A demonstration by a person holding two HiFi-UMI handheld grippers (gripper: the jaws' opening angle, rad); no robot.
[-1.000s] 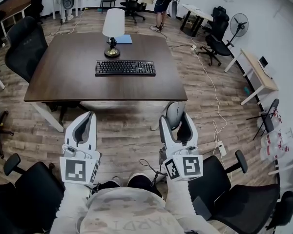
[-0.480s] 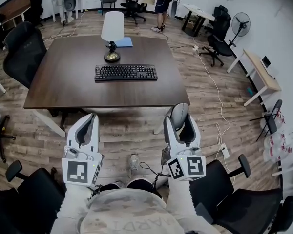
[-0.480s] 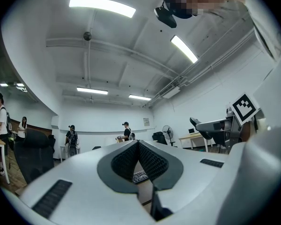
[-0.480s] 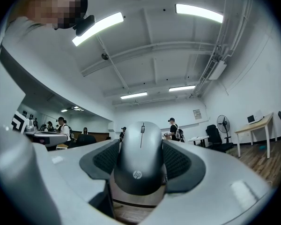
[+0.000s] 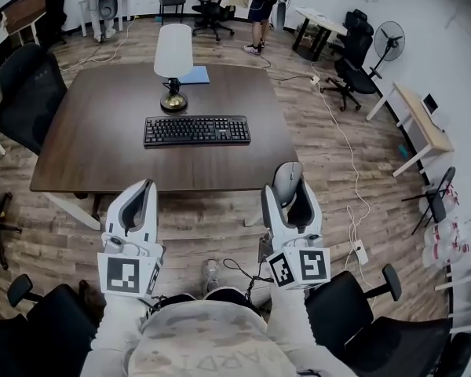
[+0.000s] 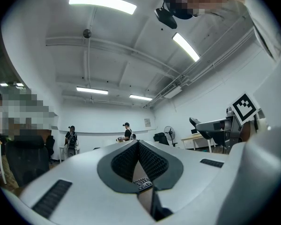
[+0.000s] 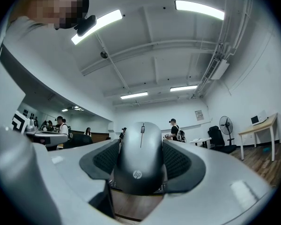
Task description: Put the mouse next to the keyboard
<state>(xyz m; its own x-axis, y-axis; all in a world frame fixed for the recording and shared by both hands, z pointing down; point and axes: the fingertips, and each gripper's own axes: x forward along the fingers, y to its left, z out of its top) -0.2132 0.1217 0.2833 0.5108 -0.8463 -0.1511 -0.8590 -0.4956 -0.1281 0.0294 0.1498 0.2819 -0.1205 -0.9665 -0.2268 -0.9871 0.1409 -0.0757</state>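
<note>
Closer now: worktop [image 5: 94,151] and keyboard [image 5: 197,130] sit nearer than a second ago, both tongs carried forward with the walk.

Head view. Right tongs [image 5: 287,182] hold the mouse [image 5: 286,177], clamped by its sides, nose pointing far. It hangs at the near right edge of the worktop, not yet over it as far as I can judge; wood floor [image 5: 212,218] below. Keyboard lies mid-worktop, well apart from the mouse, with a lamp [image 5: 173,61] just beyond its left end. Left tongs [image 5: 140,197] hover short of the near edge, empty.

Left gripper view. Pads nearly together, only a slit between, nothing in it.

Right gripper view. Mouse fills the gap, ribbed pads pressing each flank.

Risks, as I judge them:
- The shell is smooth and rounded, so a jolt could slide it out. Here it would hit the floor.
- Cable [image 5: 239,269] on the floor by the feet could snag a step.
- Releasing early leaves the mouse at the edge, not beside the keyboard.
</note>
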